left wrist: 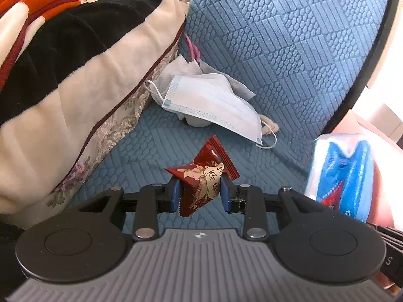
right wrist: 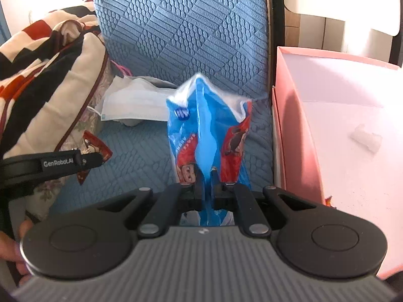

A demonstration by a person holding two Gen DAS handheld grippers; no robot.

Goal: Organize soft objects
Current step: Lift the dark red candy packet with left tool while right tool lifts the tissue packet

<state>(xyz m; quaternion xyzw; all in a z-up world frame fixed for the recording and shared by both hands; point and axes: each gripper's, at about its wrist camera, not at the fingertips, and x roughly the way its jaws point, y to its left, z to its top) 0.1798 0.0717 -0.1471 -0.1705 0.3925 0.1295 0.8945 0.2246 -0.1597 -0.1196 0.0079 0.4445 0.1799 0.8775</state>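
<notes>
Between my left gripper (left wrist: 201,195) fingers sits a small snack packet (left wrist: 204,178), raised off the sofa seat (left wrist: 156,146). Ahead of it a face mask (left wrist: 214,103) lies on the seat against the backrest (left wrist: 277,37), with a folded blanket (left wrist: 75,75) to its left. My right gripper (right wrist: 207,188) pinches a plastic bag (right wrist: 209,125), which stands up ahead of it. To that gripper's right is an open box (right wrist: 297,125), beside the seat, with one small piece (right wrist: 365,138) inside.

Blue quilted fabric sofa (right wrist: 181,25) fills 12 o'clock | glossy black sofa frame (right wrist: 277,25) at 1 | bright sunlight at 2
</notes>
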